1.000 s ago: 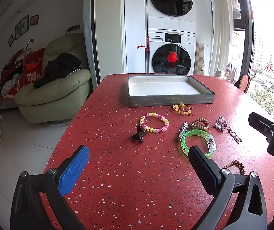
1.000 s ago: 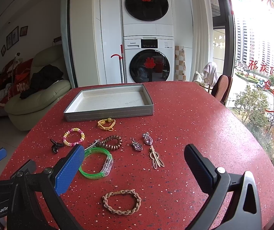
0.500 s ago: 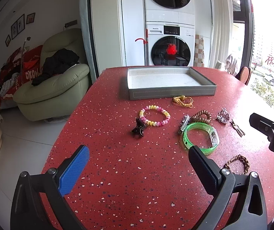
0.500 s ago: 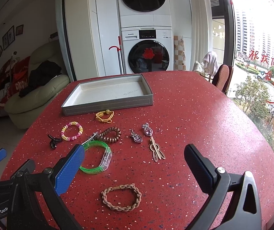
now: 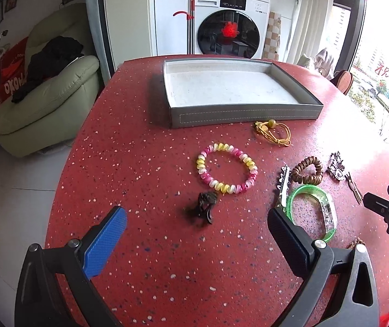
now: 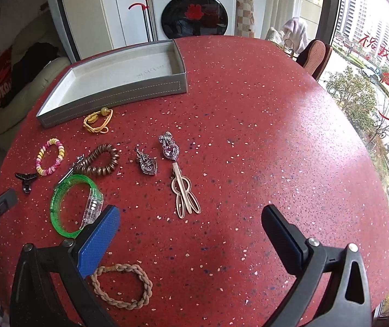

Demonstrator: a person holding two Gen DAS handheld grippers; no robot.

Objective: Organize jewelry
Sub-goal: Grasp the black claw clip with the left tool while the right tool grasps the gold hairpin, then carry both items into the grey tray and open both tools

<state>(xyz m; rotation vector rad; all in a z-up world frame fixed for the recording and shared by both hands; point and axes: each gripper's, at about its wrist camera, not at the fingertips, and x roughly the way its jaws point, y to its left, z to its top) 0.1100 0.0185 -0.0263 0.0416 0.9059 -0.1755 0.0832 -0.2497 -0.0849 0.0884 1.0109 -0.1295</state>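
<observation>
Jewelry lies loose on the red speckled table. My left gripper [image 5: 194, 226] is open and empty, just short of a small dark claw clip [image 5: 204, 208]. Beyond it lie a pink-and-yellow spiral bracelet [image 5: 227, 171], a yellow cord tie [image 5: 272, 132], a brown bead bracelet [image 5: 307, 169] and a green bangle [image 5: 313, 211]. The grey tray [image 5: 243, 113] stands empty behind. My right gripper [image 6: 190, 226] is open and empty, just short of a gold hair clip [image 6: 185, 190]. Two heart pendants [image 6: 170, 148] [image 6: 148, 163] lie beyond; a braided tan bracelet [image 6: 121, 286] lies under its blue finger [image 6: 100, 241].
The table's rounded left edge [image 5: 66, 163] drops to a tiled floor with a green sofa [image 5: 44, 103]. A washing machine [image 5: 227, 30] stands behind the table. A chair [image 6: 314, 57] and a window are at the far right.
Both grippers have moved forward and down toward the table. The claw clip and the gold hair clip now sit much nearer to the fingertips. No jewelry has moved.
</observation>
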